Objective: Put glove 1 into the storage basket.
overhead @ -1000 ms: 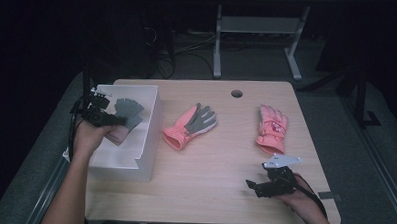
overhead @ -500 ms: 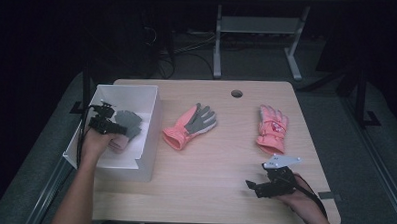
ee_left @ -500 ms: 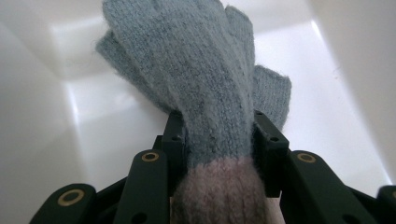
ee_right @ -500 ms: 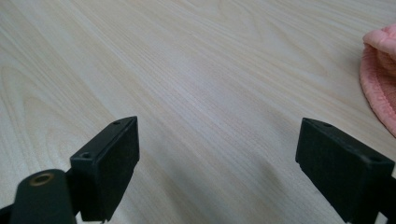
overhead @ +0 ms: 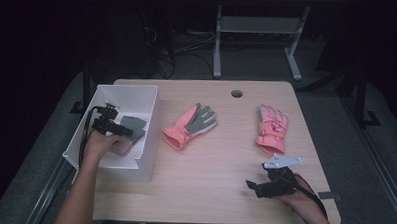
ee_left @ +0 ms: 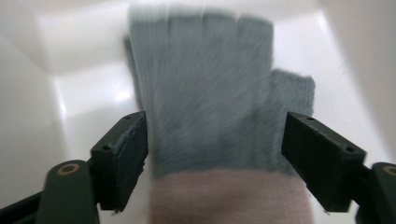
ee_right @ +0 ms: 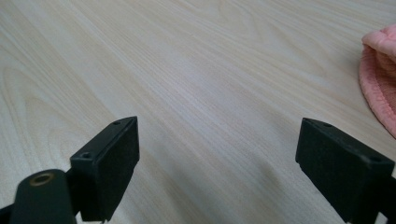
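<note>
Grey glove (ee_left: 210,88) (blurred) lies flat in bin (overhead: 137,95), fingers pointing away.

The left gripper (overhead: 117,130) sat low inside the white box (overhead: 103,160), its forearm reaching in over the near wall. Its jaws had just been opening and stood wide, a glove (ee_left: 210,93) between them, unpressed. Well right of the box, the right gripper (overhead: 264,187) rested near the table's front edge, jaws apart.

Grey, pink-cuffed glove (overhead: 131,129); white box (overhead: 137,94)
</note>
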{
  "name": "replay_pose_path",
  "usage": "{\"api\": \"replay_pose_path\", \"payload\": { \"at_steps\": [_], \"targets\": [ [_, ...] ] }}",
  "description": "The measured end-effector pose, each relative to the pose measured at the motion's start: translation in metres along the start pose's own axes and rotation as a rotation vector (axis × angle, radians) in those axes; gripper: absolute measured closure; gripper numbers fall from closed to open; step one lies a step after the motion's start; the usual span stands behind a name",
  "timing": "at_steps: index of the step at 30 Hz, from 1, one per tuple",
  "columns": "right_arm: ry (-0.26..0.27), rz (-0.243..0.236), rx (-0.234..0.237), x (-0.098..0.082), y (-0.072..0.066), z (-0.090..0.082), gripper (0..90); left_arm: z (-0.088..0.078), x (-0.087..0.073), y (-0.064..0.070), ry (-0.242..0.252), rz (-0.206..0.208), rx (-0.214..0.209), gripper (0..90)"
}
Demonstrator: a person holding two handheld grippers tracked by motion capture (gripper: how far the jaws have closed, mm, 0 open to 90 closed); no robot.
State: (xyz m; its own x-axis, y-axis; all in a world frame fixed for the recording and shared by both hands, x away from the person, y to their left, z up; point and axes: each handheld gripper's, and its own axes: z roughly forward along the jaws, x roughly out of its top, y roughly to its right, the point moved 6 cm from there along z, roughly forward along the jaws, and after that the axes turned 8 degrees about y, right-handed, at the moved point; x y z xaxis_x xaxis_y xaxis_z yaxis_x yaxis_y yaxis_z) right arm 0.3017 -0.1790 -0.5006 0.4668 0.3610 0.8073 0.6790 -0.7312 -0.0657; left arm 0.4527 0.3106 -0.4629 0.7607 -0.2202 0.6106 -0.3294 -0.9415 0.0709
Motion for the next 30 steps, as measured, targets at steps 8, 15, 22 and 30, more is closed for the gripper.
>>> {"api": "replay_pose_path", "payload": {
  "at_steps": [8, 15, 22, 30],
  "targets": [
    [-0.004, -0.003, 0.005, 0.0, -0.001, 0.0, 13.1, -0.025, 0.02, 0.005, 0.055, 0.036, -0.02, 19.6],
    [-0.002, 0.002, 0.004, 0.001, -0.001, 0.001, 13.1, -0.051, 0.039, 0.017, 0.129, 0.06, -0.076, 19.6],
    [-0.001, -0.003, 0.007, 0.001, -0.002, 0.001, 13.1, -0.069, 0.057, 0.039, 0.178, 0.098, -0.141, 20.1],
    [0.003, -0.004, 0.005, 0.001, -0.001, 0.0, 13.1, -0.08, 0.079, 0.082, 0.232, 0.149, -0.25, 46.1]
  ]
}}
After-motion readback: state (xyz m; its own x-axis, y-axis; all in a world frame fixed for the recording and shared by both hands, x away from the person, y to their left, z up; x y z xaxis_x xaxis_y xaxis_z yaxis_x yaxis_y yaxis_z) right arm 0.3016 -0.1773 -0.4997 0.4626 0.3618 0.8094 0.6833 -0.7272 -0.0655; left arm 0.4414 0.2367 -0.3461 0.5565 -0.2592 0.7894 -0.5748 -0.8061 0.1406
